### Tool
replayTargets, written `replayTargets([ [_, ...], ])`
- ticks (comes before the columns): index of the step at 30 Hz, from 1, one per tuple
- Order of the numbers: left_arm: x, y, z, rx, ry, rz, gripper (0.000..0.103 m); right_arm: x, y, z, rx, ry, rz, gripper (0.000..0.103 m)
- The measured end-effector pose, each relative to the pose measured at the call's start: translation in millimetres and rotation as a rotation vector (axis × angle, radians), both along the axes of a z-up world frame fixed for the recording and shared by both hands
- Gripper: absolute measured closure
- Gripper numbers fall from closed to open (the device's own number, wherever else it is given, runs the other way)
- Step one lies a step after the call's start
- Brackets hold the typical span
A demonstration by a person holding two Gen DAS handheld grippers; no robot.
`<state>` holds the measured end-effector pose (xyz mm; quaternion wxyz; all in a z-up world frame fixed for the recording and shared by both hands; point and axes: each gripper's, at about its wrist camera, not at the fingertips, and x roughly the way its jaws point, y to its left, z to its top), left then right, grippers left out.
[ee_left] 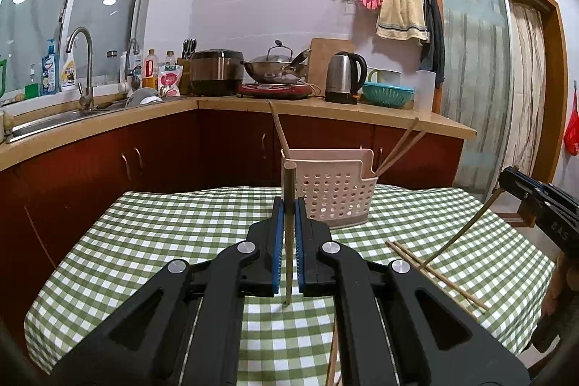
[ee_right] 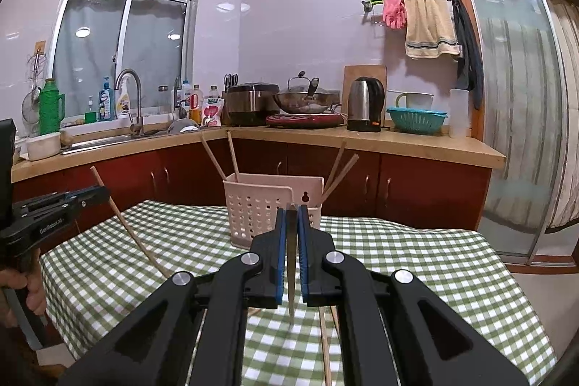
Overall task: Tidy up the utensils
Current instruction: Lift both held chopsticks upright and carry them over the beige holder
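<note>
A pale pink perforated utensil holder (ee_left: pixel 334 185) stands on the green checked tablecloth (ee_left: pixel 152 234), with a few chopsticks (ee_left: pixel 398 143) leaning in it. My left gripper (ee_left: pixel 288 205) is shut on one chopstick (ee_left: pixel 288 234), held upright just in front of the holder. My right gripper (ee_right: pixel 291 216) is shut on another chopstick (ee_right: pixel 291 263), upright, close before the holder (ee_right: pixel 260 205). In the left wrist view the right gripper (ee_left: pixel 506 183) shows at the right with its chopstick (ee_left: pixel 466 227). Two loose chopsticks (ee_left: pixel 434 274) lie on the cloth.
A kitchen counter (ee_left: pixel 325 107) runs behind the table with a sink (ee_left: pixel 54 122), rice cooker (ee_left: pixel 217 71), wok (ee_left: pixel 277 66), kettle (ee_left: pixel 343 78) and teal colander (ee_left: pixel 387 94). A glass door (ee_left: pixel 474 78) is at the right. More chopsticks (ee_right: pixel 325 342) lie under the right gripper.
</note>
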<state>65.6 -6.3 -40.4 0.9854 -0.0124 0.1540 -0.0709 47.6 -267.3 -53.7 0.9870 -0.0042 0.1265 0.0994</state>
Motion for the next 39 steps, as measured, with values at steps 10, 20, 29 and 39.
replayTargets([
  [10, 24.4, 6.3, 8.4, -0.028, 0.005, -0.008, 0.097, 23.2, 8.1, 8.3, -0.002, -0.005, 0.011, 0.096],
  [20, 47.7, 2.7, 38.1, -0.067, -0.048, -0.051, 0.097, 41.4, 6.4, 28.1, 0.029, -0.027, 0.036, 0.096],
  [29, 77.7, -12.8, 89.6, -0.072, -0.170, -0.087, 0.097, 68.1, 2.1, 75.8, 0.048, -0.149, 0.053, 0.096],
  [39, 127.5, -32.0, 126.0, -0.070, -0.271, -0.064, 0.097, 127.9, 3.2, 106.3, 0.057, -0.218, 0.054, 0.096],
])
